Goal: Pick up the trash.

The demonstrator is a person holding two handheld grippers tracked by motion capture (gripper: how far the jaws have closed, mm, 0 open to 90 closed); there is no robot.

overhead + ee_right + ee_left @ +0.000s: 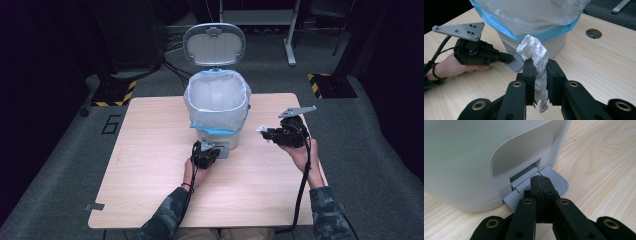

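A grey pedal bin (218, 137) stands at the middle of the wooden table (145, 165). Its lid (214, 44) is raised, and a white liner with a blue rim (216, 97) hangs over its top. My left gripper (214, 151) is shut, and its tips (541, 180) rest on the ribbed grey pedal (556, 178) at the foot of the bin wall (474, 157). My right gripper (266, 133) hovers to the right of the bin, shut on a crumpled white paper wad (534, 50) that sticks out above and below the jaws (540, 66). Beyond it I see the left gripper (507, 57) at the pedal (517, 65).
A round cable hole (593, 33) sits in the tabletop on the far side of the bin. Yellow-and-black striped stand feet (116, 92) (330, 84) lie on the grey floor behind the table. A white desk leg (290, 50) stands further back.
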